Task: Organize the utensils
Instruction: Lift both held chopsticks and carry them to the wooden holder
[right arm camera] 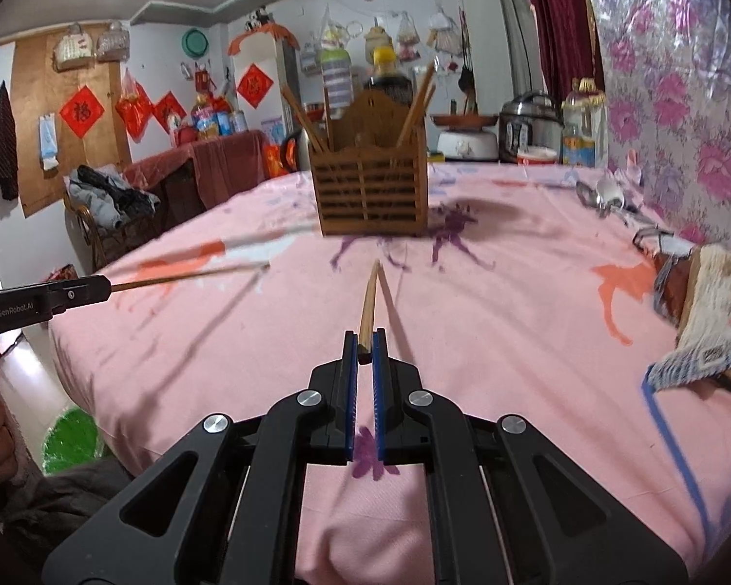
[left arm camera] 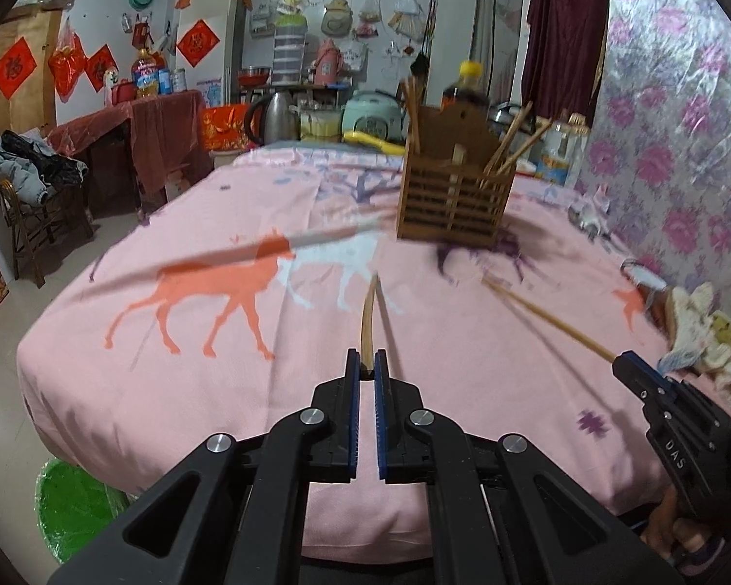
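Now both claws tilted down over the pink cloth — left claw clamping one chopstick, right claw another chopstick

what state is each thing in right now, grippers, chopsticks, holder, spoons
left gripper: shut on a chopstick, lifted off the cloth
right gripper: shut on another chopstick, also lifted
wooden holder: upright, chopsticks already standing inside
spoons: lying on the pink tablecloth by the wall
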